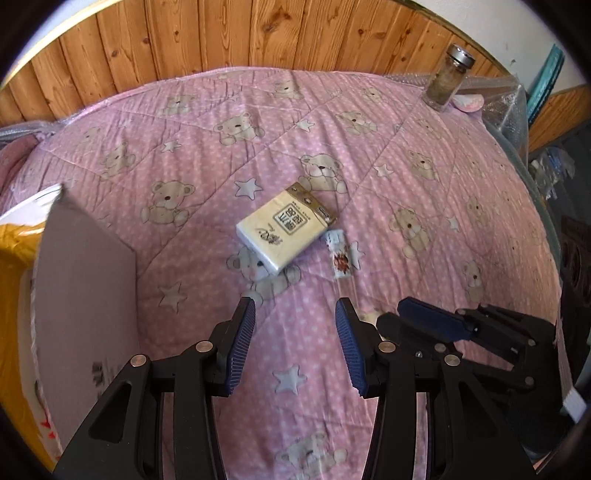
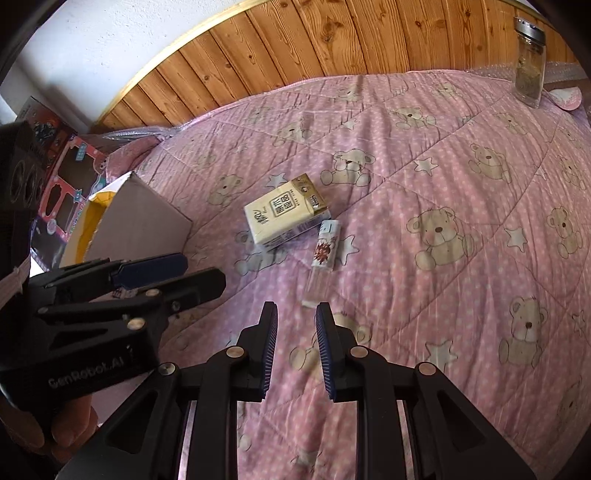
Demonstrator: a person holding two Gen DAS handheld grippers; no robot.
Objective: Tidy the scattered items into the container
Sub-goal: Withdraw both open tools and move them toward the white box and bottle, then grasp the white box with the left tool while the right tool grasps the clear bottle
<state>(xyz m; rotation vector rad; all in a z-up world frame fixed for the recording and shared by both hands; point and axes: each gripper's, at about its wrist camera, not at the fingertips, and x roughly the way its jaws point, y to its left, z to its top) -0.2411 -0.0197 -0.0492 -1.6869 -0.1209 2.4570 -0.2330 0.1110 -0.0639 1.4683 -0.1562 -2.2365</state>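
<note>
You face a pink teddy-bear quilt (image 1: pixel 369 155) on a bed, knotty pine panelling (image 1: pixel 258 33) behind, white plaster wall (image 2: pixel 92 48) above.

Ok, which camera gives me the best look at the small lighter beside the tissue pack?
Right wrist: the lighter shows full length just ahead of the right gripper. In the left wrist view it is shorter, blurrier.

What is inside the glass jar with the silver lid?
The glass jar standing at the far corner of the pink bear quilt holds brownish-grey stuff filling its lower part. It is too small and blurry to tell what it is. The silver lid is on.
</note>
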